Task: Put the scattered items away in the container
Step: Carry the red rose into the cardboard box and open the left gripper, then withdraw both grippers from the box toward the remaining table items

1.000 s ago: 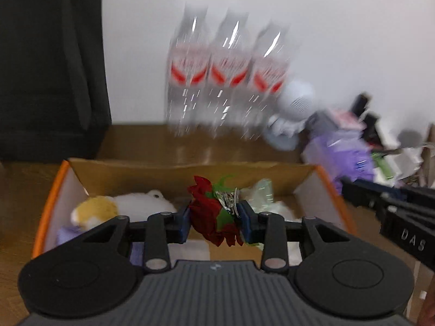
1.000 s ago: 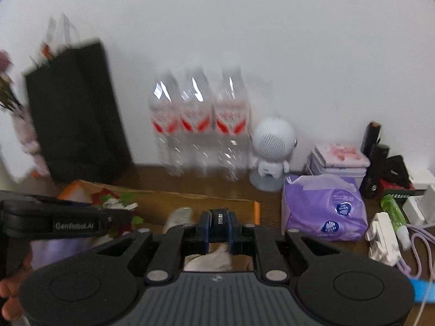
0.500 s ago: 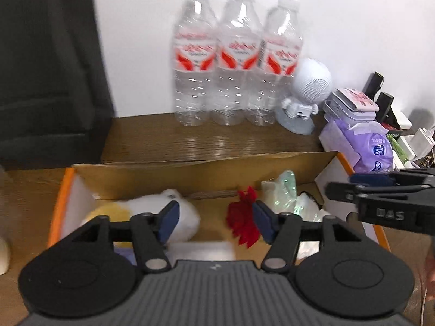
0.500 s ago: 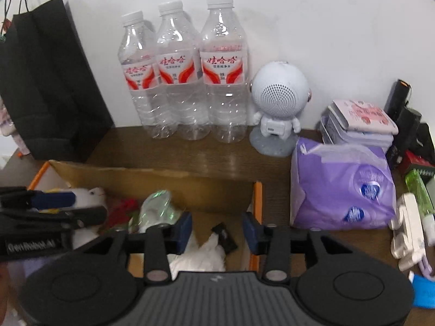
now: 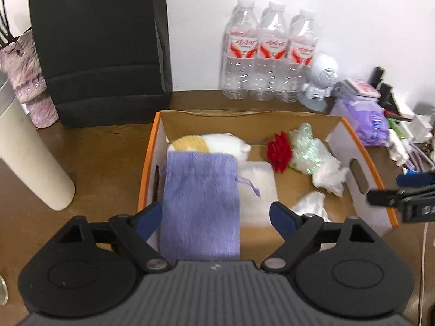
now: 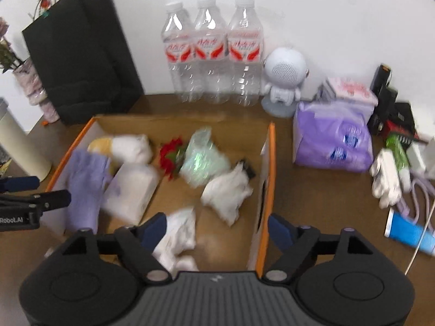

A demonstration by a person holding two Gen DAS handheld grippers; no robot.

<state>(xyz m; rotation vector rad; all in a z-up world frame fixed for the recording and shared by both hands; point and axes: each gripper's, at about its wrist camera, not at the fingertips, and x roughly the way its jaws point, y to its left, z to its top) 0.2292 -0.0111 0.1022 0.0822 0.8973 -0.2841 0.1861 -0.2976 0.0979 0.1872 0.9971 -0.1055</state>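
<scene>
Both the left gripper [image 5: 214, 214] and right gripper [image 6: 216, 228] hang above the box [image 5: 361, 146], jaws opening wide, gripping nothing

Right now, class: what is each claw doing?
Left claw: opening, holding nothing, above the purple pouch.
Right claw: opening, holding nothing.

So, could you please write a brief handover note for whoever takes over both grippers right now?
Left gripper: jaws opening, nothing gripped; the purple pouch lies below them.
Right gripper: jaws opening, nothing gripped, over the right wall of the cardboard box.
In the box: pouch, plush toy, red flower, greenish wrapper, white crumpled pieces.
Done: those are inside.
Left: clutter remains on the table to the right, such as the purple tissue pack; whether it belongs in is unclear.
</scene>
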